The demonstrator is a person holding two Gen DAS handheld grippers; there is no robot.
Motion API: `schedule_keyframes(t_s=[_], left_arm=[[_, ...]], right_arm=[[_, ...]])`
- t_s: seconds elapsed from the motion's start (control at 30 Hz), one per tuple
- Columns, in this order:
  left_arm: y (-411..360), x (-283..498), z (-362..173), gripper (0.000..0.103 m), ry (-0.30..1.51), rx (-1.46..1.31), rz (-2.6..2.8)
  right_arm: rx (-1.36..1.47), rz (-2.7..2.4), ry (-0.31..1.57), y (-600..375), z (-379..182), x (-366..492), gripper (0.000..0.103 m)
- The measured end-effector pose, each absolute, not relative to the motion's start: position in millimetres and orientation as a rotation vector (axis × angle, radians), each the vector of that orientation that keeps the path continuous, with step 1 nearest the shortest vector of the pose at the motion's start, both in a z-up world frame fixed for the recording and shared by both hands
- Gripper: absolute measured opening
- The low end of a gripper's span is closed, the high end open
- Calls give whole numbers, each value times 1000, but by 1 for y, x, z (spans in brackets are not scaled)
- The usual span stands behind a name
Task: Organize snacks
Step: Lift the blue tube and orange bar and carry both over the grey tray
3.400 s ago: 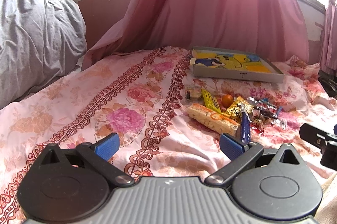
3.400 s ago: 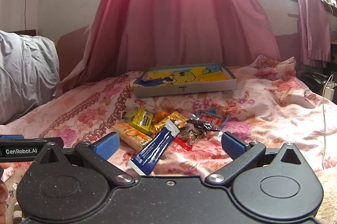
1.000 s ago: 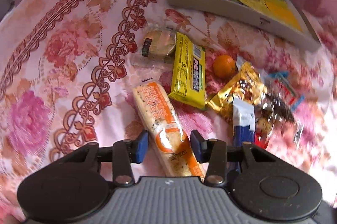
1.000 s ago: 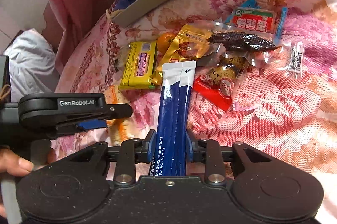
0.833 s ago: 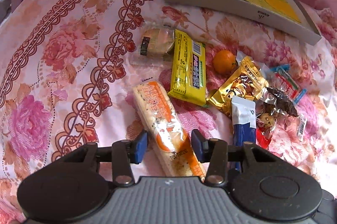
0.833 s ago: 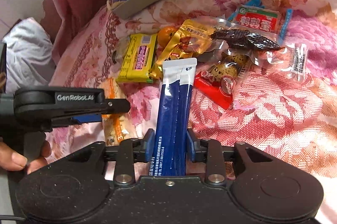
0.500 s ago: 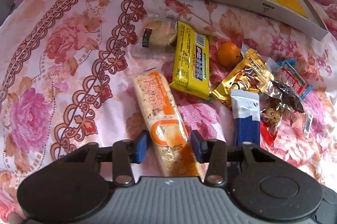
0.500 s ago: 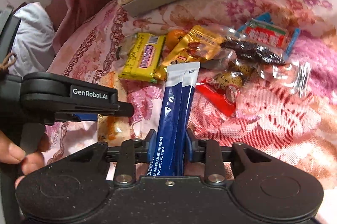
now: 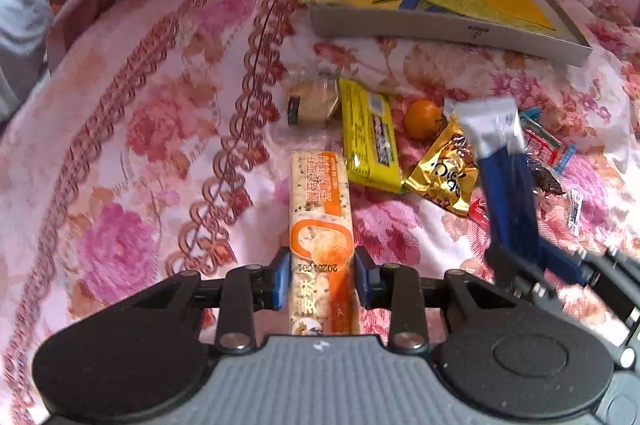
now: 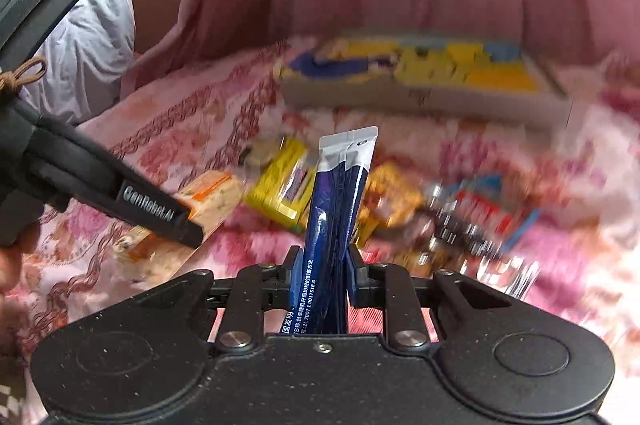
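The left gripper (image 9: 320, 277) clamps a long orange-and-white cracker pack (image 9: 320, 209) above the flowered bedspread (image 9: 140, 145). The right gripper (image 10: 320, 277) pinches a blue-and-silver sachet (image 10: 340, 197) upright before the box (image 10: 420, 93).

Pink-tinted light, right view motion-blurred
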State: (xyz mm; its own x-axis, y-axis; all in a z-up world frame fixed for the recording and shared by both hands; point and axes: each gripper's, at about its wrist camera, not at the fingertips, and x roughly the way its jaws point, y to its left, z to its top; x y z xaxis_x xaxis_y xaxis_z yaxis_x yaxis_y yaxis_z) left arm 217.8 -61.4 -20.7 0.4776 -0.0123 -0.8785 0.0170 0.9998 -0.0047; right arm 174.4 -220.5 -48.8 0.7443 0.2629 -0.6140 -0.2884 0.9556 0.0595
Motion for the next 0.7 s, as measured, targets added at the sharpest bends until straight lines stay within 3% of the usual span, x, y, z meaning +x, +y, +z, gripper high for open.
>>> schedule_keyframes(t_s=[0.4,0.7], left_arm=[[-76,217,21,35,884,21,-88],[-83,279,42,35,719,-104,-53]], right_arm=[[-18,265,505,-236,-33,206,23],[133,178,370,-272,-25,259,23]])
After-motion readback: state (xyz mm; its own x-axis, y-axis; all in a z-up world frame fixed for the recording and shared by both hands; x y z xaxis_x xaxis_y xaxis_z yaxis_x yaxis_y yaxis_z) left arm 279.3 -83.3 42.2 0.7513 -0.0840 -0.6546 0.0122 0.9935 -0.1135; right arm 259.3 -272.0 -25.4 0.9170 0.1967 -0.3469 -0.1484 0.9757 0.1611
